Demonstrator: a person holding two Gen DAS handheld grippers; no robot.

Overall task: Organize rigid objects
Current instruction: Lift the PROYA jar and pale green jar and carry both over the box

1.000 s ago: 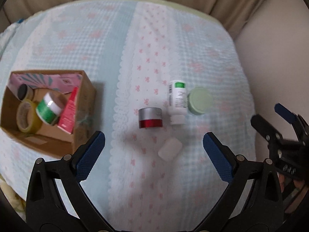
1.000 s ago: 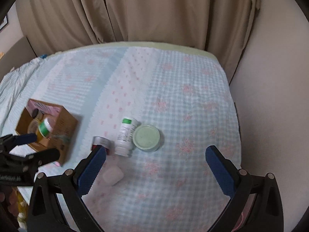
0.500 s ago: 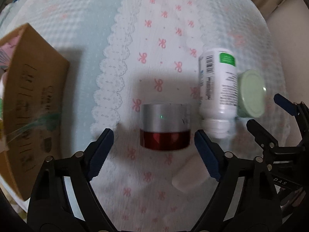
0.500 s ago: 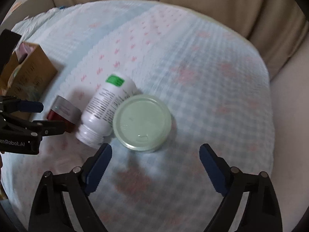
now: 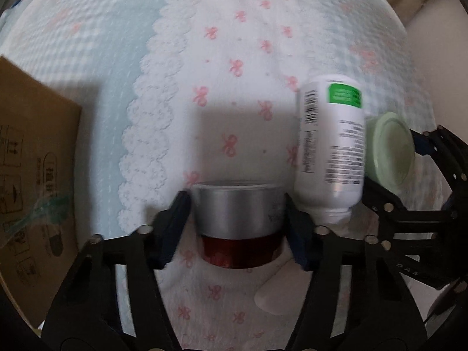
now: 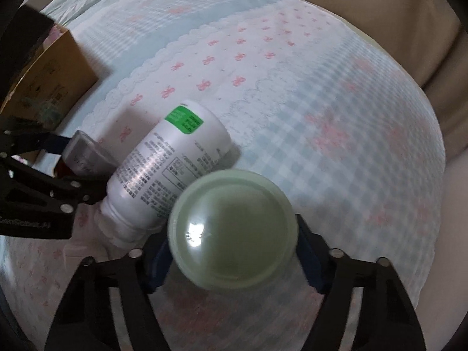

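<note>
Sitting on the bow-printed quilt, a squat jar with a silver lid and red base is clamped between the left gripper's blue pads. Beside it lies a white plastic bottle, uncapped. The right gripper pinches a round pale-green jar; a cardboard box stands left, contents hidden.

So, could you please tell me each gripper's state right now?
Left gripper: shut on the silver-and-red jar.
Right gripper: shut on the pale green jar.
</note>
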